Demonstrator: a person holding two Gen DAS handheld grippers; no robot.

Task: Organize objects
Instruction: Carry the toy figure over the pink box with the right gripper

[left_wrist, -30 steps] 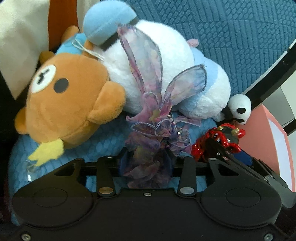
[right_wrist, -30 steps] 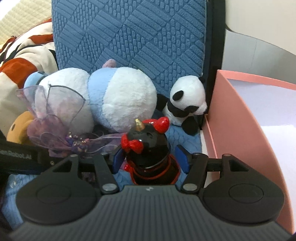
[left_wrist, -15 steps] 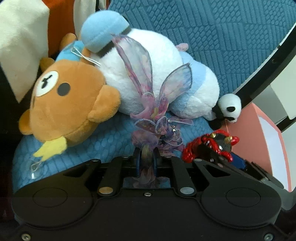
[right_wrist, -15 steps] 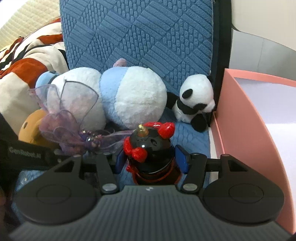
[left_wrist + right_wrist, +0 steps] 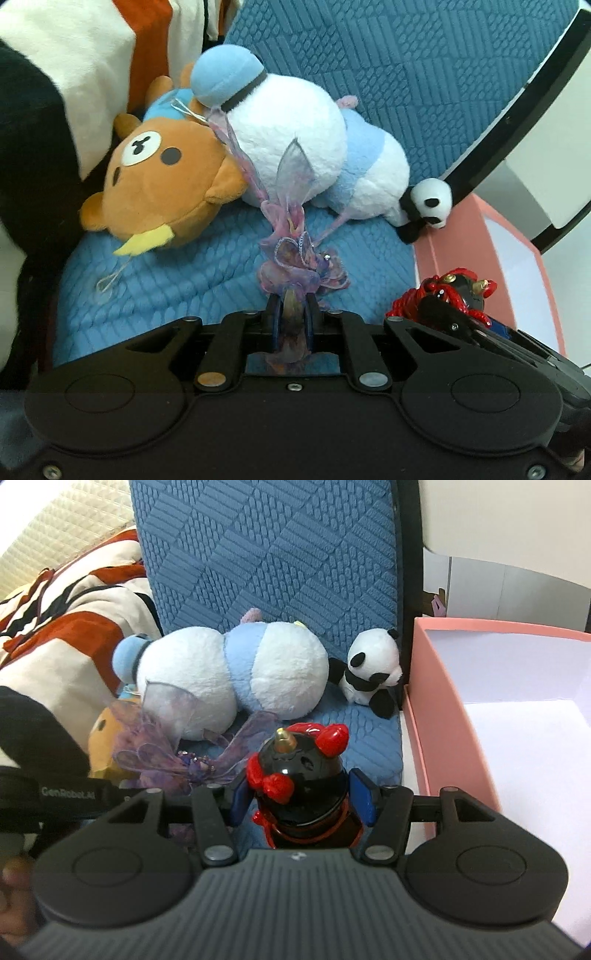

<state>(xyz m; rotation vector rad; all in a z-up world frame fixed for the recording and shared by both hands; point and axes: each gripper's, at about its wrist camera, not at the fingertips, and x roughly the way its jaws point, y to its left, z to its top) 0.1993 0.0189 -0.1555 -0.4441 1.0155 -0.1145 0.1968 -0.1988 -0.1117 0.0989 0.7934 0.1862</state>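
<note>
My left gripper (image 5: pixel 291 314) is shut on a purple gauze bow with long ribbon tails (image 5: pixel 295 254), lifted above the blue seat cushion (image 5: pixel 177 280). In the right wrist view the same purple bow (image 5: pixel 162 753) hangs at the left. My right gripper (image 5: pixel 301 795) is shut on a black figurine with red bows and a gold horn (image 5: pixel 299 771); its blue pads press both sides. That black figurine (image 5: pixel 454 295) shows at the right of the left wrist view, over the pink box edge.
On the blue chair lie a brown bear plush (image 5: pixel 162 181), a white and light-blue plush (image 5: pixel 229 675) and a small panda (image 5: pixel 373 672). A pink box with a white inside (image 5: pixel 447 709) stands right of the seat. A patterned blanket (image 5: pixel 66 635) lies left.
Left jaws closed on the purple bow and lifted it off the cushion. Right gripper rose with the black figurine held. Both views pulled back and up from the plush toys.
</note>
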